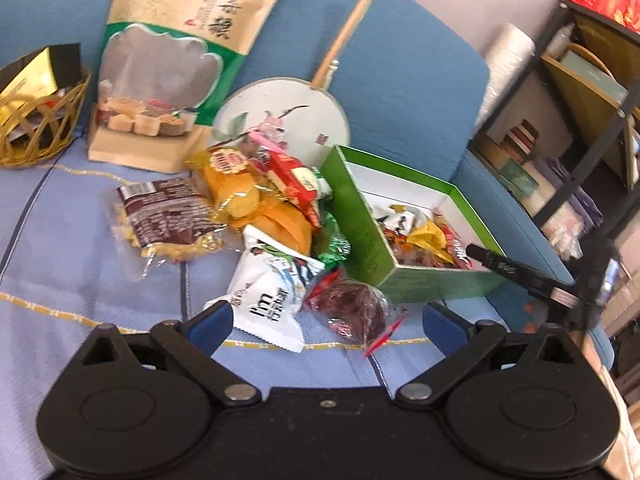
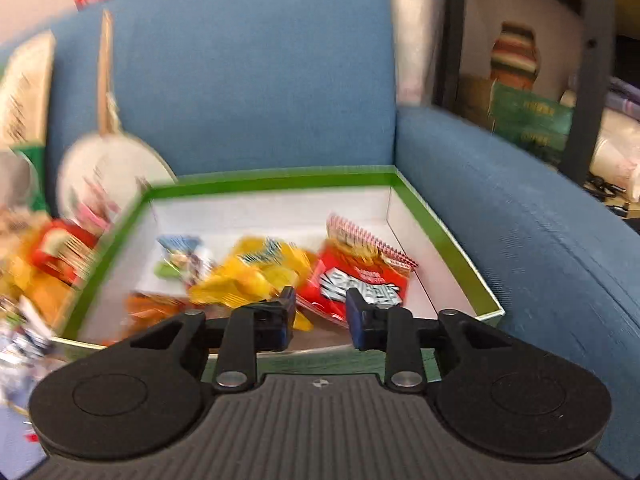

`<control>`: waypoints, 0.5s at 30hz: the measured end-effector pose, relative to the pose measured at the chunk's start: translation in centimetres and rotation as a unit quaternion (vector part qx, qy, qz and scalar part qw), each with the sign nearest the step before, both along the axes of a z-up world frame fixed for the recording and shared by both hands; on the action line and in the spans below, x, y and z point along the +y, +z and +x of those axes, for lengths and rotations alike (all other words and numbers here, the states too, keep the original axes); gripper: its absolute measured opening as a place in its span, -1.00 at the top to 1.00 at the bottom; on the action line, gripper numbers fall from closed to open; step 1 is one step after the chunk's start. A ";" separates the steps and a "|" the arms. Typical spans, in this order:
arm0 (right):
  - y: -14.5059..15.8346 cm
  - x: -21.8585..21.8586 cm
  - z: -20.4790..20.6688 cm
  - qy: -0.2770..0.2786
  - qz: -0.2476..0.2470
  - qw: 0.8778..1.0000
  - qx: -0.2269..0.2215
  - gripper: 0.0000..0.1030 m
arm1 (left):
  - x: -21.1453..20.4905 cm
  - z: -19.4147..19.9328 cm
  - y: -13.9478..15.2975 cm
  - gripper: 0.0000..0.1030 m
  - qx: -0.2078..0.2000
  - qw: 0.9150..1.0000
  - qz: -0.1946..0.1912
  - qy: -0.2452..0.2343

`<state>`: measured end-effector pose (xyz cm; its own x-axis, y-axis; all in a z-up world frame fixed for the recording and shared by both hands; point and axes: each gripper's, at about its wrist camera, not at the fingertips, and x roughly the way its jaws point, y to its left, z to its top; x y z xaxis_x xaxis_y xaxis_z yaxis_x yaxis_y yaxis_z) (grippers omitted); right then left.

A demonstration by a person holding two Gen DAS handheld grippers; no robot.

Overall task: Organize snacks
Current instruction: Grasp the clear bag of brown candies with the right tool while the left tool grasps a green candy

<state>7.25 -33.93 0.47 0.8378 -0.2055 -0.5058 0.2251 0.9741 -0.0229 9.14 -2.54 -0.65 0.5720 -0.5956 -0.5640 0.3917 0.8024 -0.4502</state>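
A pile of snack packets (image 1: 260, 200) lies on the blue couch seat, left of an open green box (image 1: 360, 220). My left gripper (image 1: 326, 316) stands open just above the seat. A white packet (image 1: 272, 292) and a dark red packet (image 1: 352, 308) lie loose between and just beyond its blue pads. My right gripper (image 2: 320, 312) hovers at the near edge of the green box (image 2: 280, 174), its jaws partly apart with nothing between them. Inside the box lie a red packet (image 2: 360, 276), a yellow packet (image 2: 248, 276) and others. One right finger (image 1: 500, 266) shows over the box's corner.
A woven basket (image 1: 36, 120) sits at the far left, and a tall paper snack bag (image 1: 180, 60) and a round fan (image 1: 280, 120) lean on the backrest. The couch armrest (image 2: 520, 220) borders the box on the right; a shelf (image 1: 580, 100) stands beyond.
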 end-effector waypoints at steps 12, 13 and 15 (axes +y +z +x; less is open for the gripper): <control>-3.6 10.4 -2.1 0.194 0.022 0.980 0.040 -1.00 | 0.4 -1.1 -0.8 -1.00 0.003 1.000 0.008 -0.009; -3.9 10.7 -1.3 0.199 0.023 0.979 0.046 -1.00 | 0.7 -1.2 -0.6 -1.00 -0.001 1.000 0.011 -0.007; -4.7 10.9 0.0 0.201 0.026 0.977 0.064 -0.96 | 1.2 -1.1 -0.4 -1.00 -0.008 1.000 0.013 -0.003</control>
<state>7.24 -22.99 -4.27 0.7750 0.1558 -0.6125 -0.1766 0.9839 0.0269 8.05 -1.30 -1.00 0.5777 -0.5841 -0.5701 0.4036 0.8115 -0.4225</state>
